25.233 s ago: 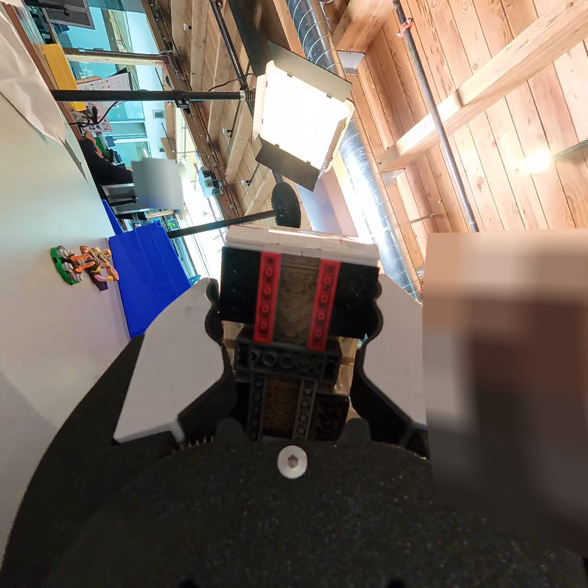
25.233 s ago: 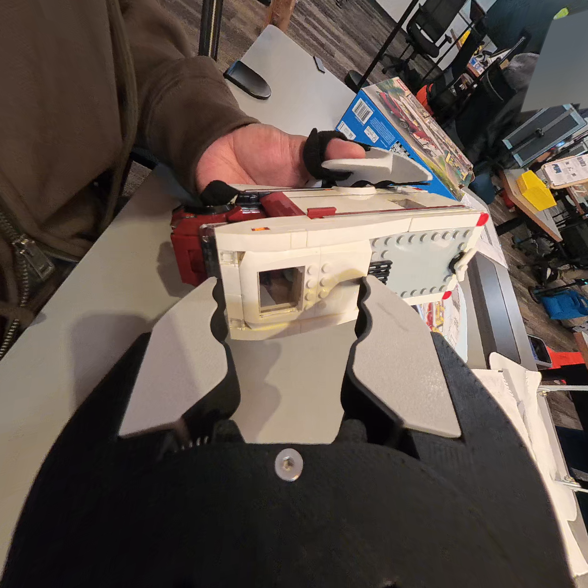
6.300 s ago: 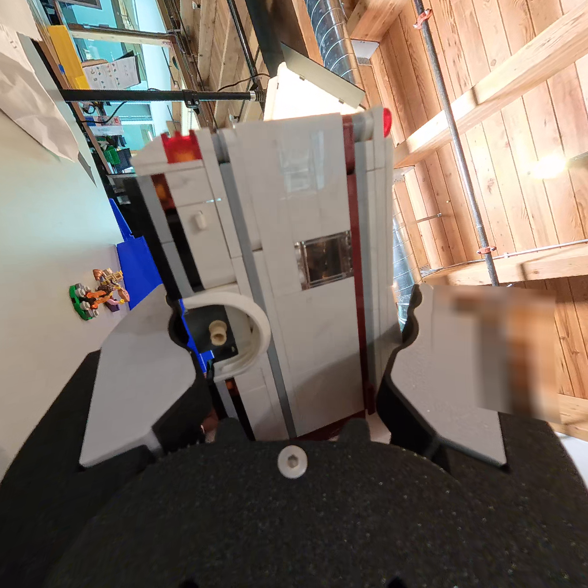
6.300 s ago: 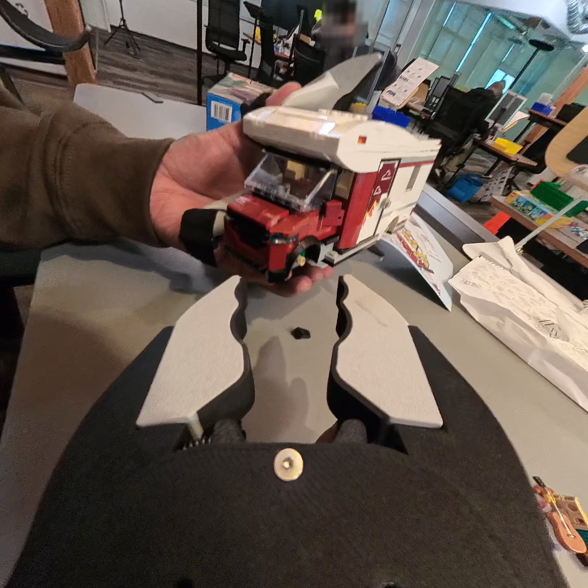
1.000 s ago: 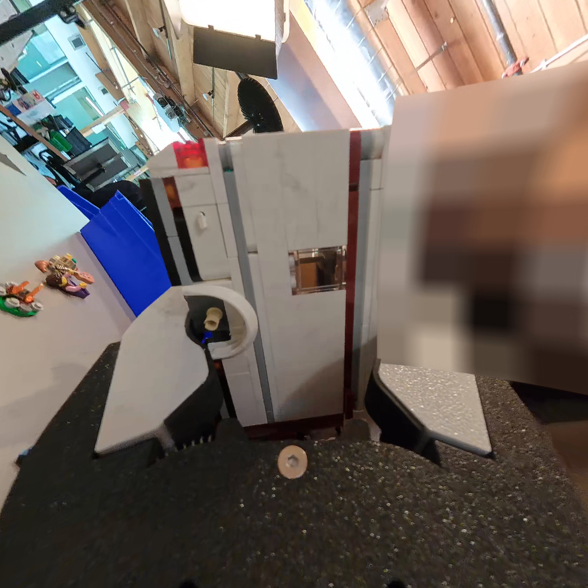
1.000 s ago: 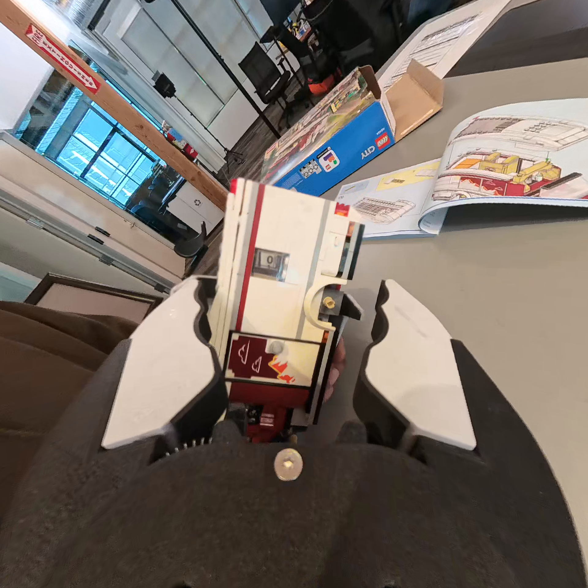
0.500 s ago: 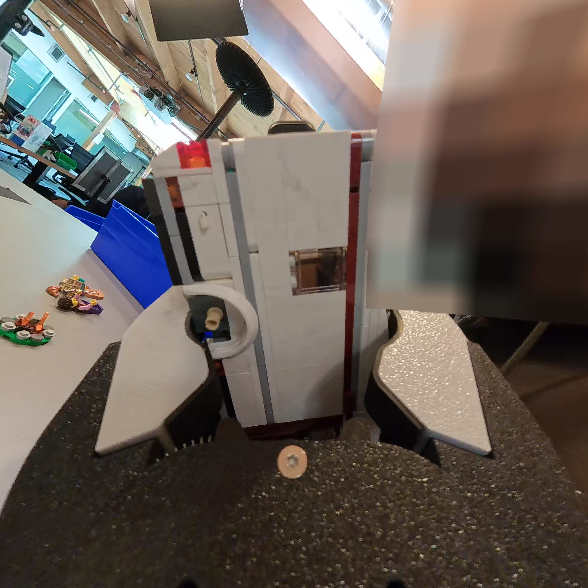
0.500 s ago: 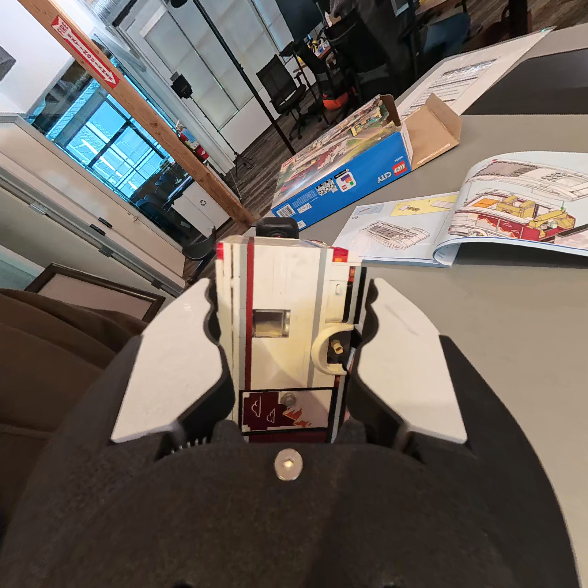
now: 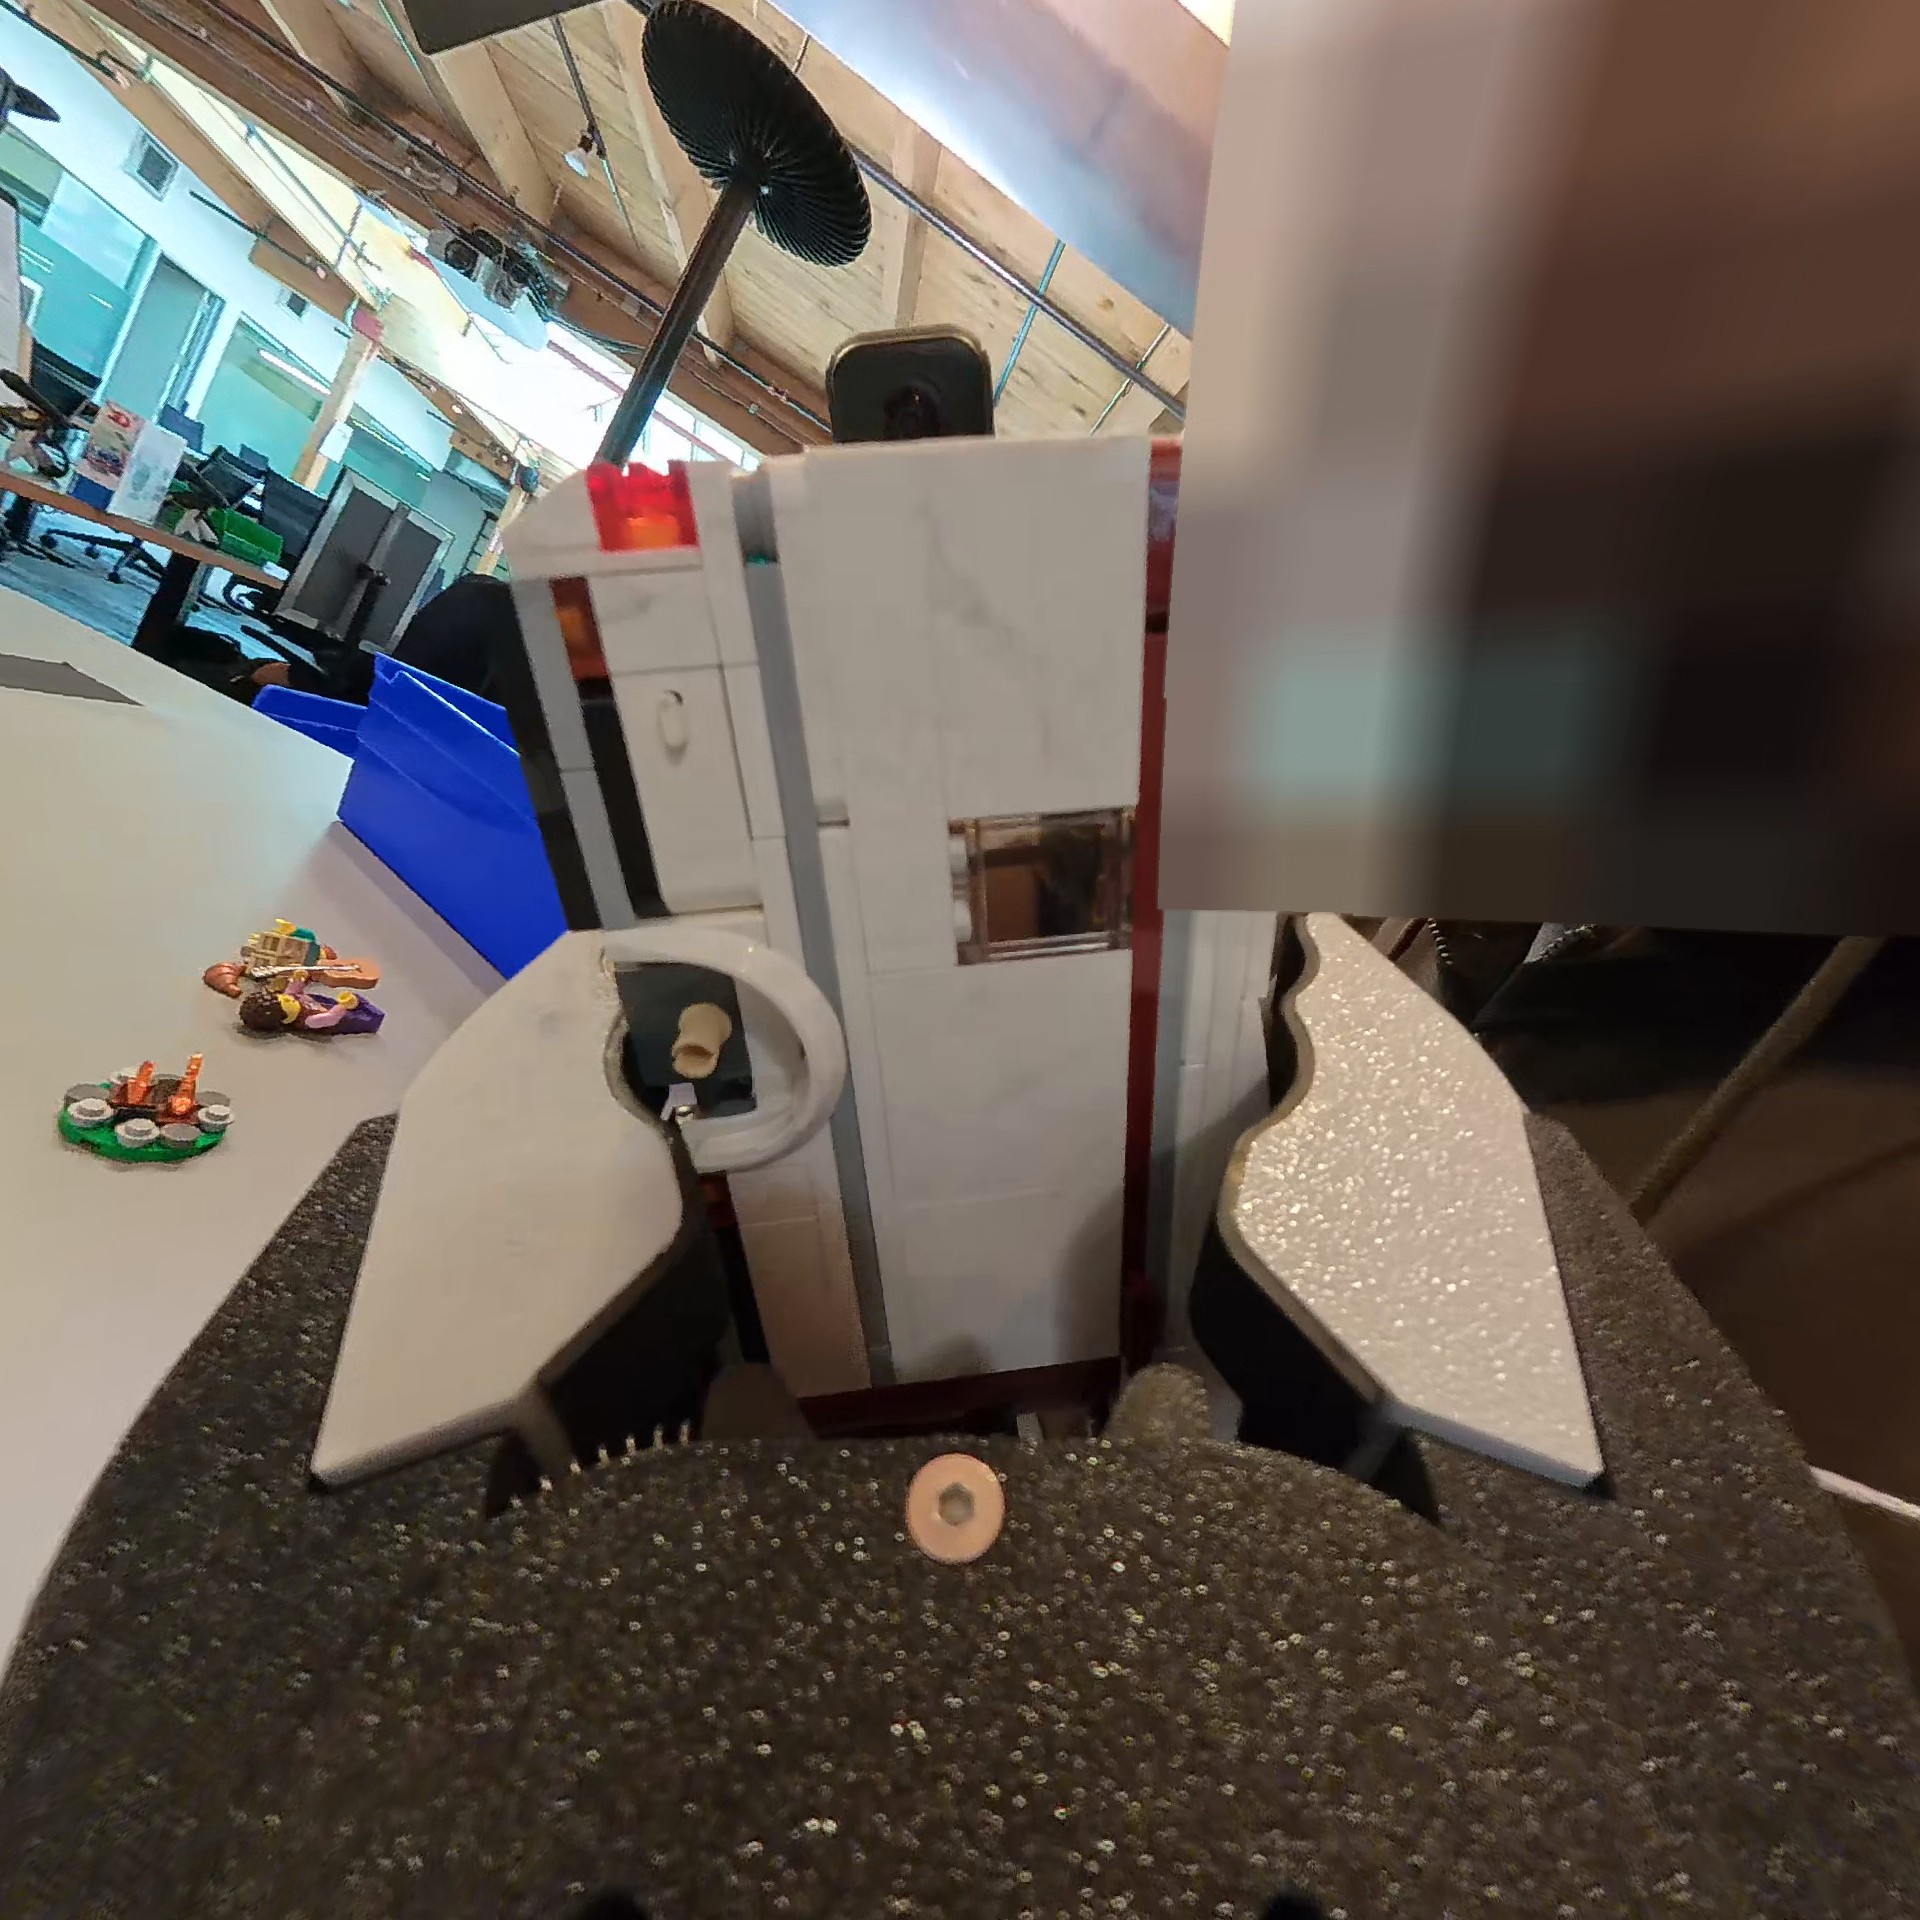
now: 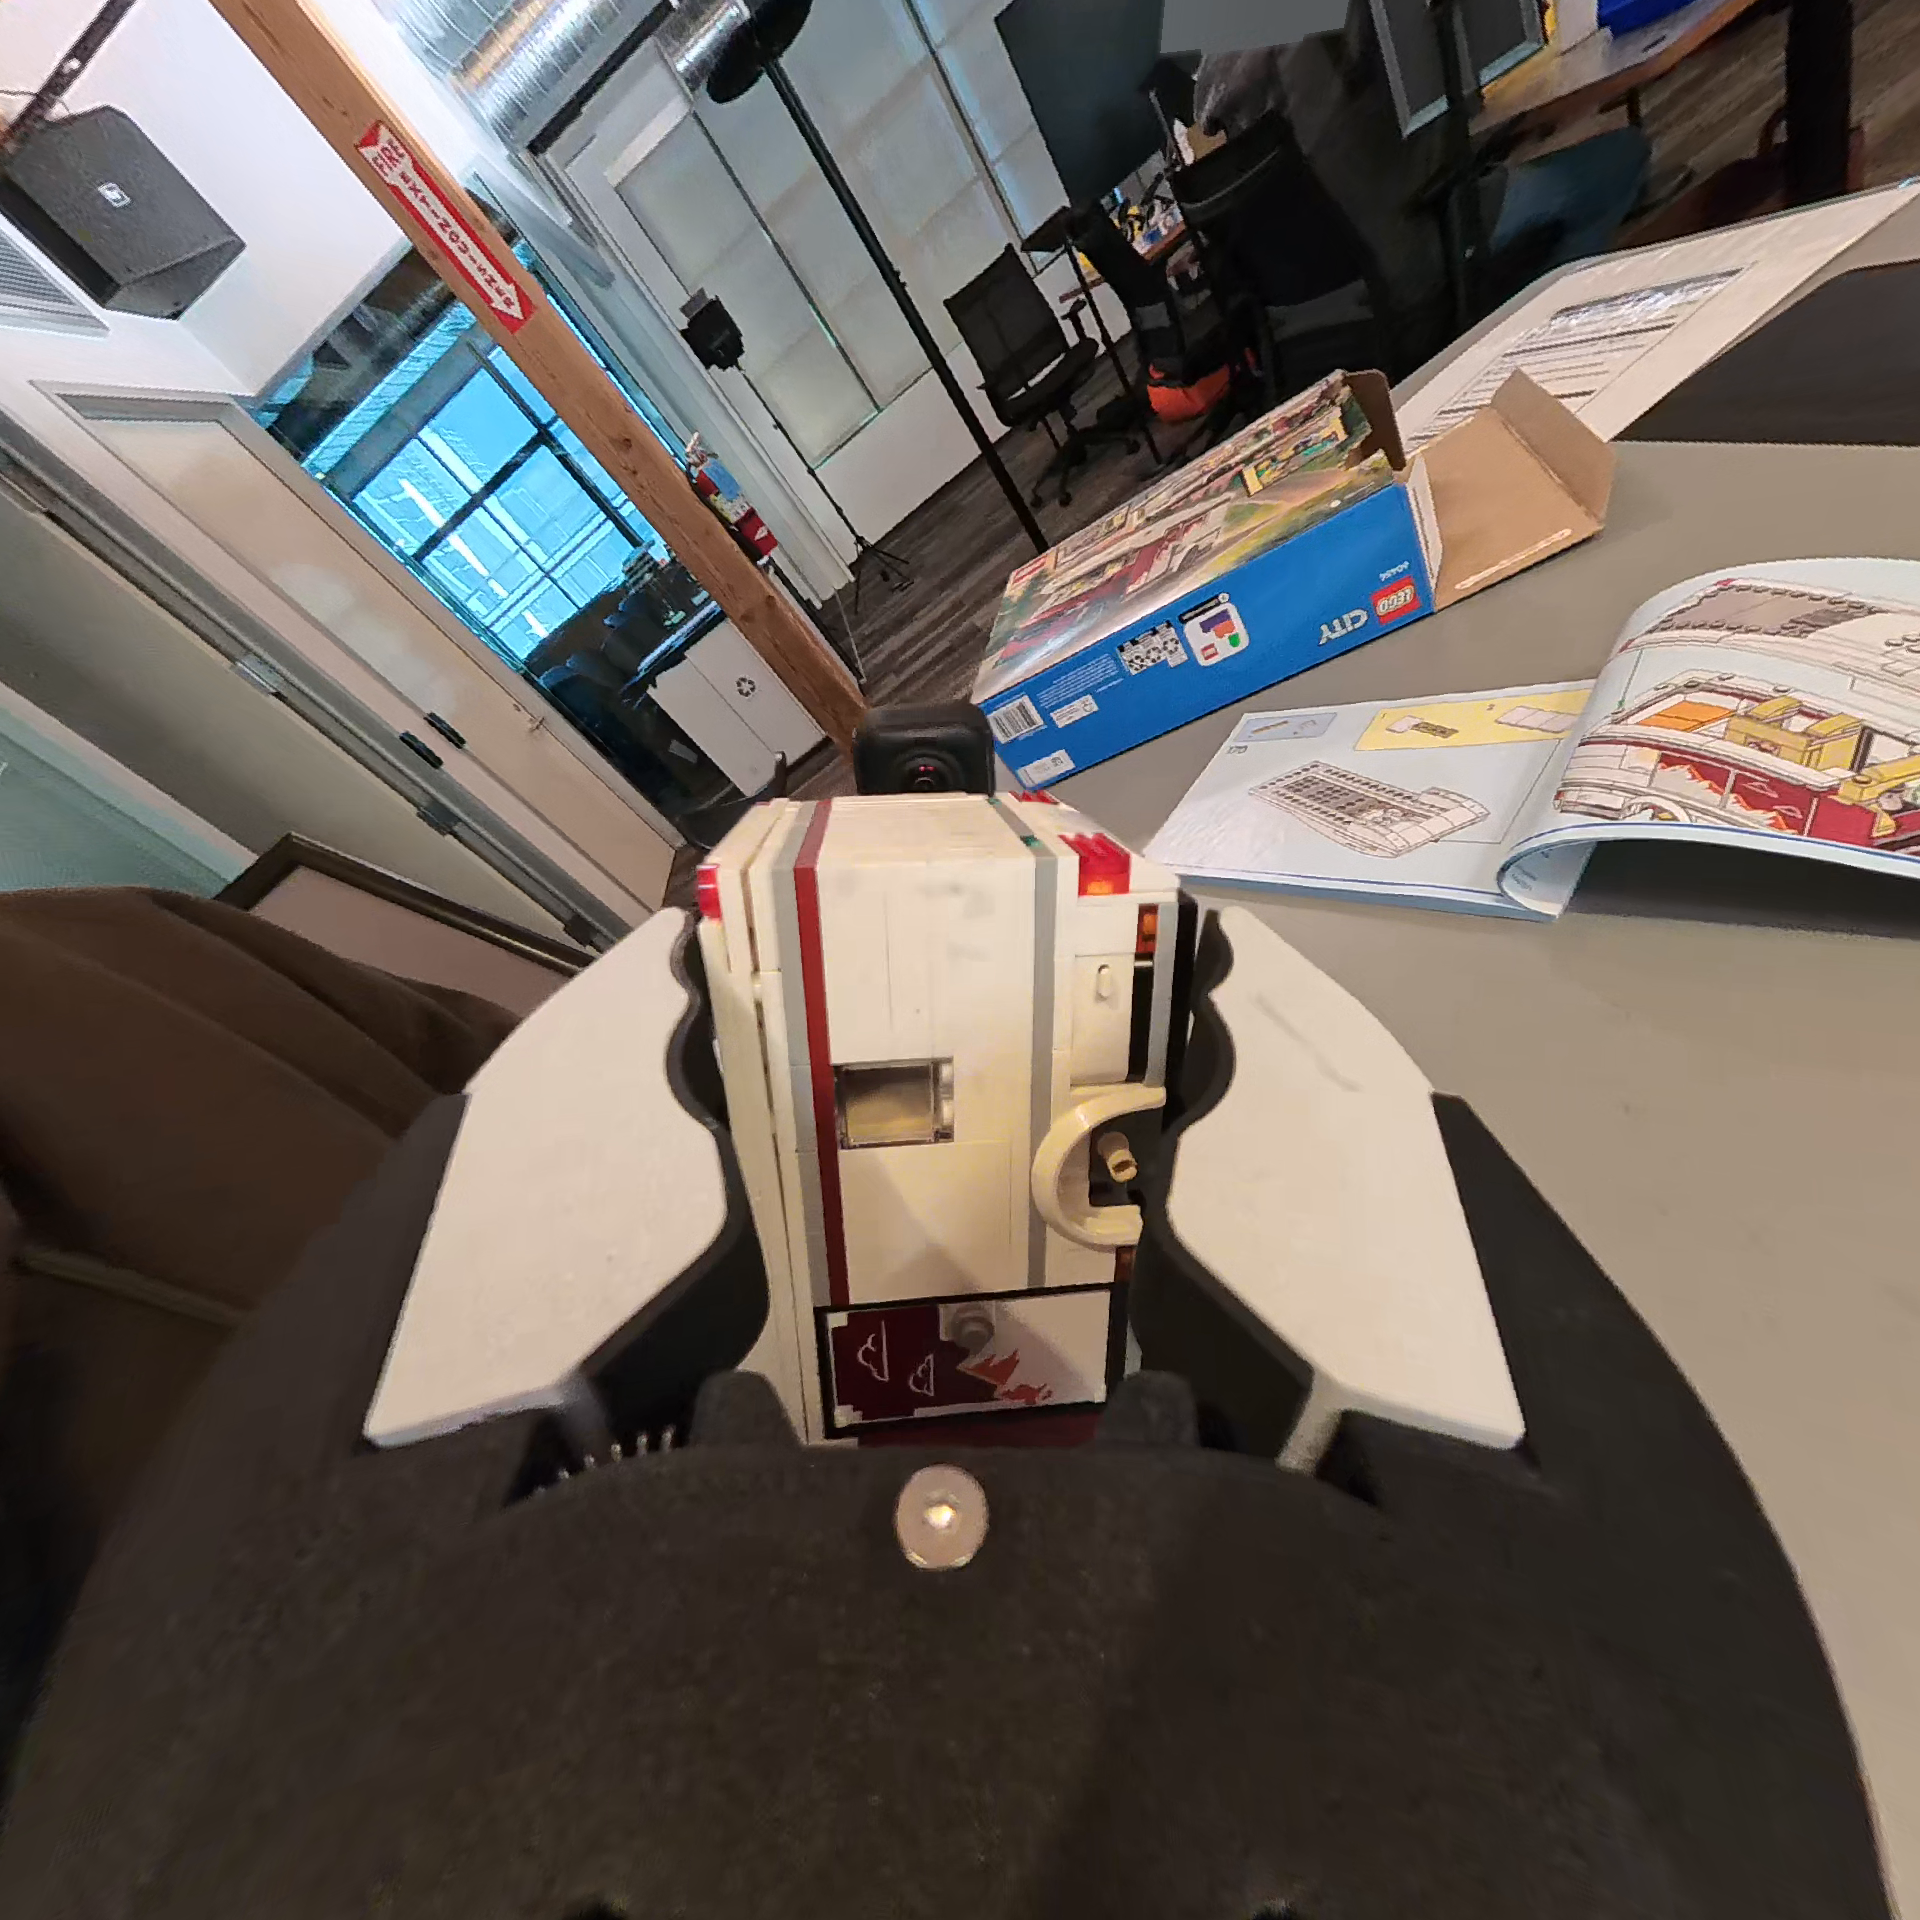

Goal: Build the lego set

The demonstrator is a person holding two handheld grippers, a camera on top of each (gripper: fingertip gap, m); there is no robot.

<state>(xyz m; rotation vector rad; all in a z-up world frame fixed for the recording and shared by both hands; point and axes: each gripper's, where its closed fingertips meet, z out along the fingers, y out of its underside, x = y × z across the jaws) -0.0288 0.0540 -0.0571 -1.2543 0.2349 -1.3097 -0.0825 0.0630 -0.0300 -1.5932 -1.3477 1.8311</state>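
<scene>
Two grippers on one toy camper (image 9: pixel 987 1091), taken from opposite ends, at the near side of the grey table (image 10: pixel 1558 1091).

Left wrist view: left gripper (image 9: pixel 951 935) clenched on the camper, set on end between the fingers. Left pad over the white wheel arch (image 9: pixel 800 1049) on the underside, right pad against the layered roof edge just beside the dark red stripe. Small clear window (image 9: pixel 1044 883) facing up, red and orange lamp bricks (image 9: pixel 639 509) at the far corner. Just past the camper's far end, the black camera (image 9: pixel 909 395) of the other gripper. To the left on the table: a blue bin (image 9: pixel 447 790), two minifigures (image 9: pixel 301 987) lying flat, and nearer, well apart from the camper, a round green plate (image 9: pixel 140 1117) with orange flame pieces. Overhead, a black fan (image 9: pixel 758 125) under a wooden ceiling.

Right wrist view: right gripper (image 10: pixel 945 925) grasping the same camper, both pads pressed to its sides, left pad on the roof side, right pad on the black underside above the wheel arch. Printed panel nearest the gripper body. To the right on the table, apart from the camper: an open booklet (image 10: pixel 1558 800), and behind it a blue box (image 10: pixel 1216 603) with a cardboard flap open. To the left, a brown garment (image 10: pixel 208 1039).
</scene>
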